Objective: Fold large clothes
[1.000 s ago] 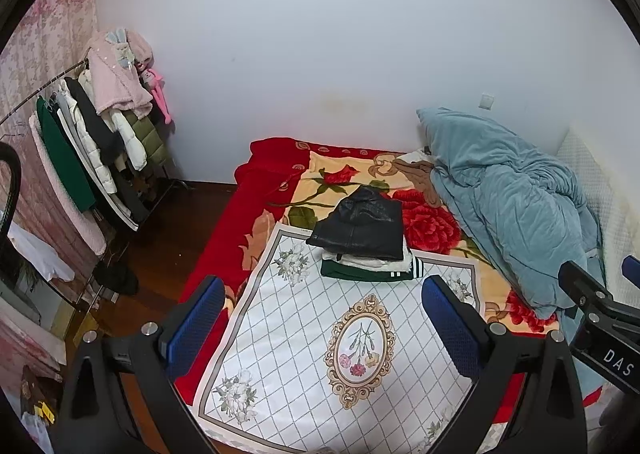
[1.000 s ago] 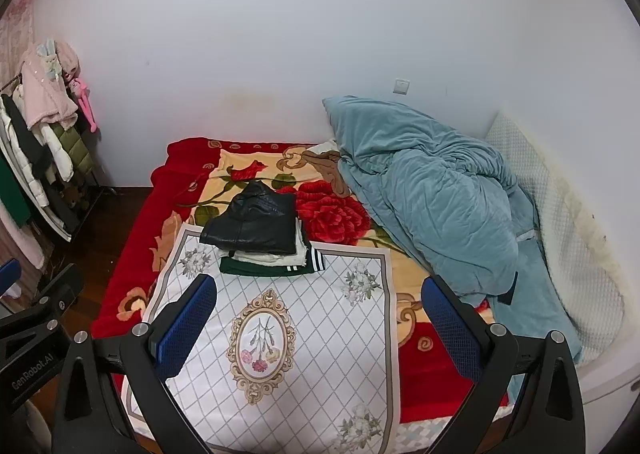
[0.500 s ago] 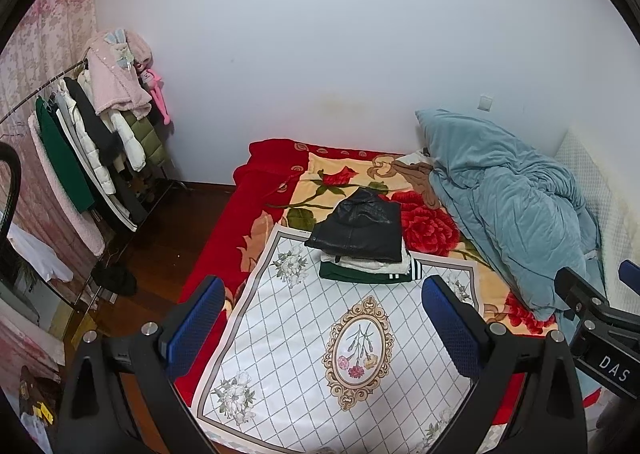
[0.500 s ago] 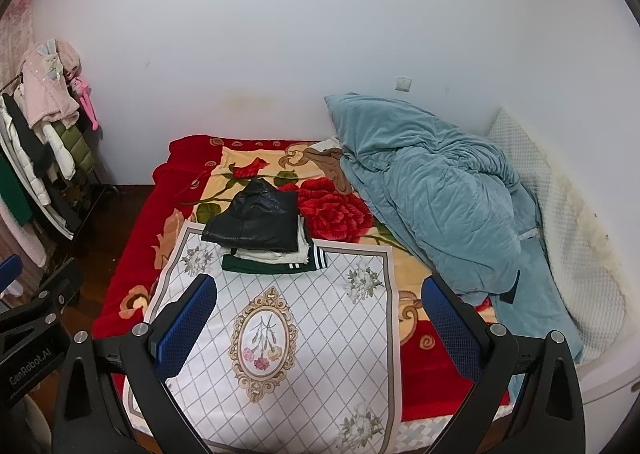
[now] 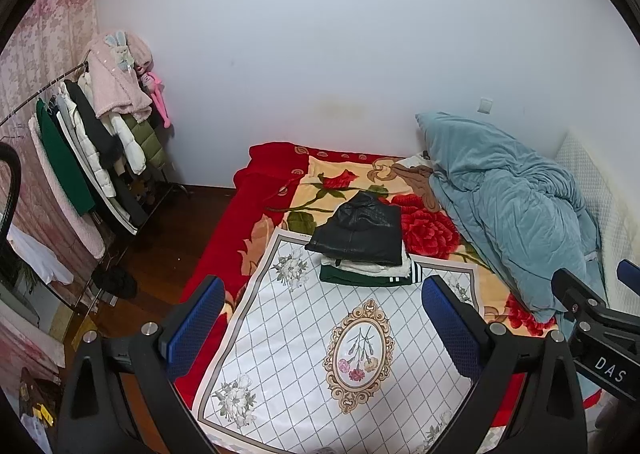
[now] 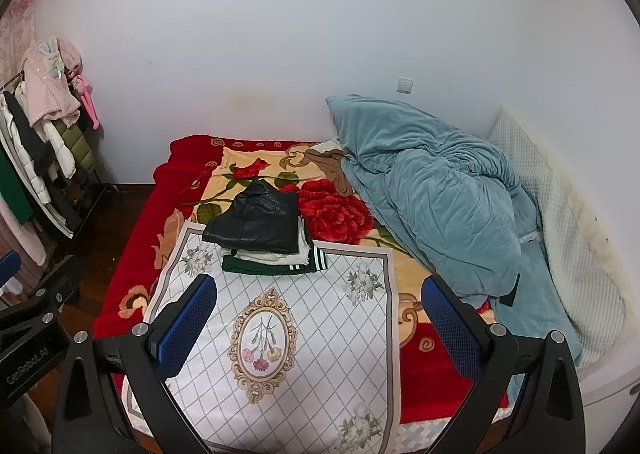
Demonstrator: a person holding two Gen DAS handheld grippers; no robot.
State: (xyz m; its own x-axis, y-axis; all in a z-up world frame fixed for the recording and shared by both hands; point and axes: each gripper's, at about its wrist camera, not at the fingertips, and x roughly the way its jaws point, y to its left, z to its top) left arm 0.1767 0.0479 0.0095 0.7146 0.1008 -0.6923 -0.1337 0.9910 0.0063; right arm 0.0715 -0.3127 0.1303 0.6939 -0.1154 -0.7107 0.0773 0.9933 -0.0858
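Both grippers, left gripper and right gripper, are hovering with blue-padded fingers spread wide, gripping nothing. Ahead of the fingers, a folded stack of clothes topped by a black leather jacket is resting on the white diamond-patterned floral cloth, well apart from them, beside a rumpled teal quilt.

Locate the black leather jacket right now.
In both wrist views the black leather jacket lies folded atop the clothes stack, at the far edge of the white floral mat, left of the teal duvet.
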